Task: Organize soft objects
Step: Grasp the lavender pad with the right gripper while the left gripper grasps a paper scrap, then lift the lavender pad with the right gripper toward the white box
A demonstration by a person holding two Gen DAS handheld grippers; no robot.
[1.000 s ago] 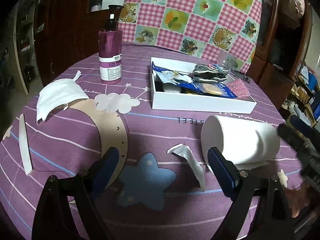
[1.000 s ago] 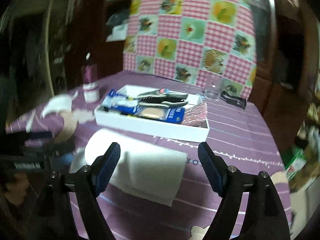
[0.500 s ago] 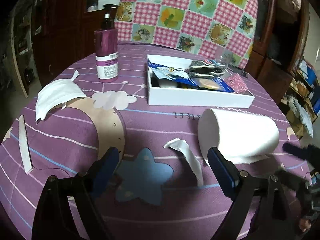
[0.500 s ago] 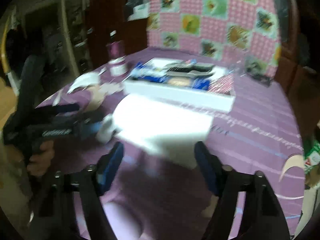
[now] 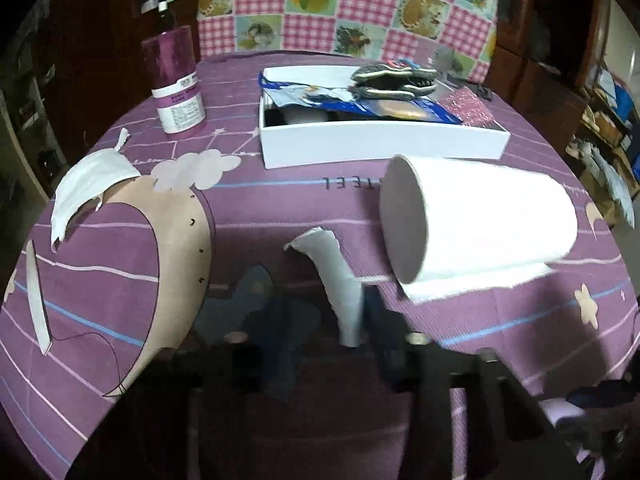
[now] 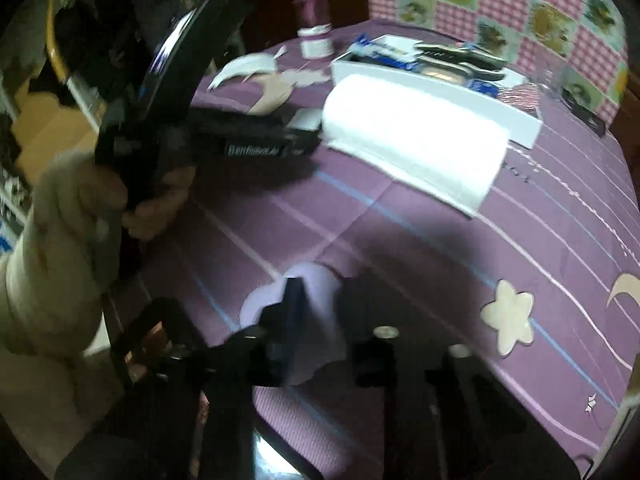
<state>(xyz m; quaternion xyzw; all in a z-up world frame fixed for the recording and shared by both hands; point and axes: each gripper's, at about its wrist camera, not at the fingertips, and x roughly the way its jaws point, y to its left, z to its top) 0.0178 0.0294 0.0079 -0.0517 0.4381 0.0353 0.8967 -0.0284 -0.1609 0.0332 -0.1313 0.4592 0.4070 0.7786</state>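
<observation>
Both tools' jaws just closing, left tool (image 5: 352, 320) now around paper scrap (image 5: 340, 280)

White paper towel roll (image 5: 492, 224) lying on its side on the purple cloth, loose sheet trailing; small torn white strip (image 5: 340, 280) just beside it; white face mask (image 5: 88, 188) lying well apart.

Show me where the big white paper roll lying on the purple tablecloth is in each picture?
Left wrist view: the big white paper roll lies right of centre, round end facing the camera, just in front of the white box.
Right wrist view: the roll lies above centre, again in front of the white box.
Shared landmark: the purple pump bottle, far left of the box.
</observation>
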